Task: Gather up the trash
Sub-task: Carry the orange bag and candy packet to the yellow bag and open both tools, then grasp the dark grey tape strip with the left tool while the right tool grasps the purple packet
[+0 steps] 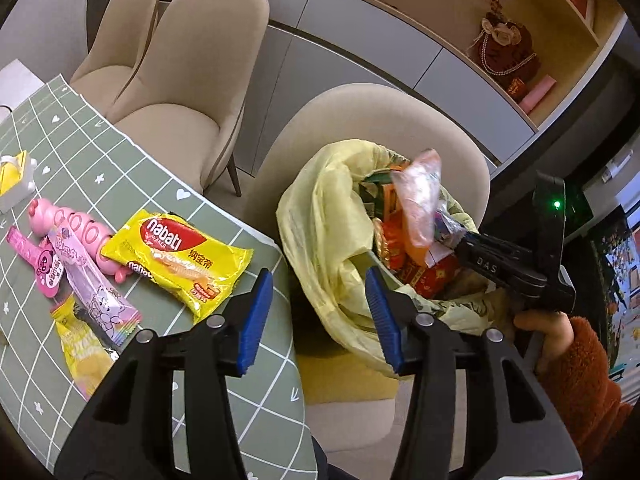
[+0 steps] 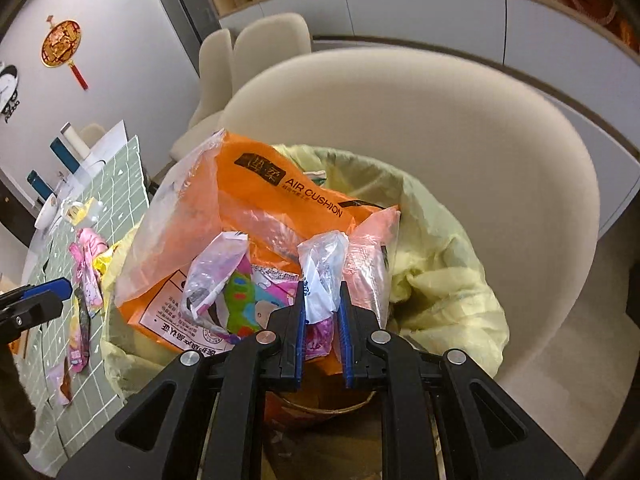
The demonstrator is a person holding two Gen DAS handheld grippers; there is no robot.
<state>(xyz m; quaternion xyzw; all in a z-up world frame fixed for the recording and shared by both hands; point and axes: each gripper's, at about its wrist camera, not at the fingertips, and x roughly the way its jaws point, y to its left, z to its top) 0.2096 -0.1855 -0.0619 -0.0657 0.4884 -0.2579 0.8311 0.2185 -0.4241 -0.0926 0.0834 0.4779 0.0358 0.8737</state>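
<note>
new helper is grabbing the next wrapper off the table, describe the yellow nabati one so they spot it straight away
Start at the green grid-pattern tablecloth beside the yellow-lined trash bin. Near the table edge closest to the bin lies the nabati wafer packet, flat, overlapping a pink toy. It is the biggest wrapper there, bright yellow with a red oval logo, unlike the slim pink and lilac wrappers on its other side.

The bin liner (image 2: 440,264) is thin, crinkled, pale yellow plastic film. The orange air cushion pack (image 2: 256,184) and the Nabati wafer packet (image 1: 180,258) are glossy plastic. The clear wrapper (image 2: 322,276) pinched by the right gripper (image 2: 322,334) is shiny, creased film. Gripper pads (image 1: 254,320) look ribbed blue rubber on matt black plastic. The tablecloth (image 1: 120,168) is smooth and matt; the chair (image 2: 460,132) looks soft beige fabric.
</note>
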